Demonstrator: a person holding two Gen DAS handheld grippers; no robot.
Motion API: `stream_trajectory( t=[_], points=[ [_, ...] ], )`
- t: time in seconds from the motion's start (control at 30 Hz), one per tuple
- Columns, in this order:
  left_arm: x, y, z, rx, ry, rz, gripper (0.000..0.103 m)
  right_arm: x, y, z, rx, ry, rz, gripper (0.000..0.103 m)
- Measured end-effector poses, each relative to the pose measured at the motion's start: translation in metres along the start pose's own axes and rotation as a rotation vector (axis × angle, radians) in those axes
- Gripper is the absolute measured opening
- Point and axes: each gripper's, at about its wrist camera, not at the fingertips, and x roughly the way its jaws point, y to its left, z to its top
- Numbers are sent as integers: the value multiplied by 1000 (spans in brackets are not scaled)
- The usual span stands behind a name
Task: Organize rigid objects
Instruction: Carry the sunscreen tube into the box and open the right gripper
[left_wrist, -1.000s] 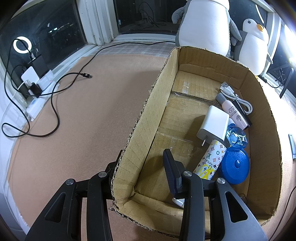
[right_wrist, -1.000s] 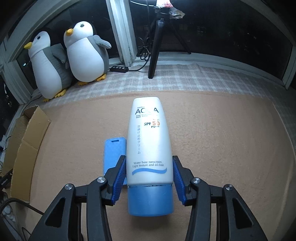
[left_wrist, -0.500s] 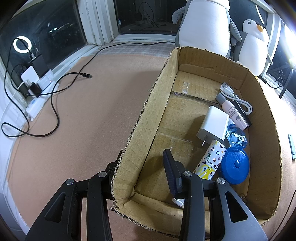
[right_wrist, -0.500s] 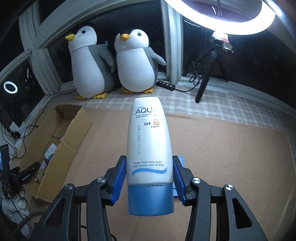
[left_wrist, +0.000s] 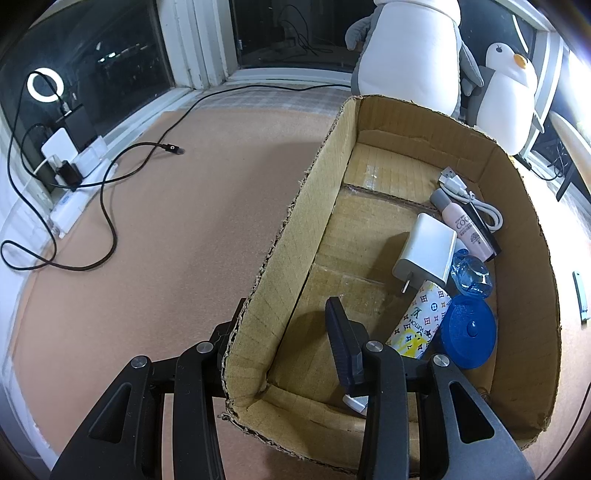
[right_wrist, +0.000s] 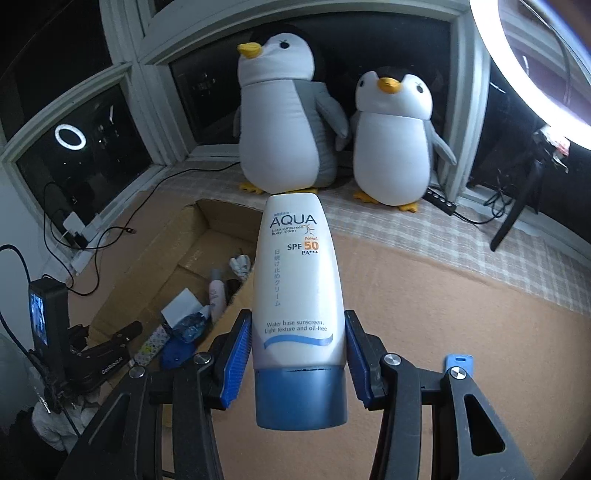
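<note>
My right gripper (right_wrist: 298, 354) is shut on a white sunscreen tube with a blue cap (right_wrist: 298, 295), held in the air, cap toward me. Beyond it lies the open cardboard box (right_wrist: 192, 236). In the left wrist view my left gripper (left_wrist: 284, 332) straddles the near left wall of the cardboard box (left_wrist: 295, 229), one finger inside, one outside; whether it clamps the wall I cannot tell. The box holds a white charger (left_wrist: 426, 251), a patterned tube (left_wrist: 419, 321), a blue round lid (left_wrist: 467, 332), a pink bottle (left_wrist: 461, 225) and a white cable (left_wrist: 465, 192).
Two plush penguins (right_wrist: 288, 122) stand behind the box on the checked cloth. A black cable (left_wrist: 110, 206) and a power strip (left_wrist: 70, 173) lie at the left. A tripod (right_wrist: 517, 206) stands at the right. A blue flat object (right_wrist: 458, 363) lies on the tan mat.
My right gripper has lifted the tube off the mat and swung left, so the box and penguins now lie ahead. The left gripper has not moved.
</note>
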Motion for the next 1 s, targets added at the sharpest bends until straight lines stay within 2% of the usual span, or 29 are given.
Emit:
stream_trajectory(
  t=[0.43, 1.0],
  points=[
    [1, 3, 0, -12, -6, -22, 37, 44, 69, 26, -19, 60, 108, 44],
    [1, 2, 0, -14, -10, -27, 37, 97, 99, 33, -6, 161, 126, 44]
  ],
)
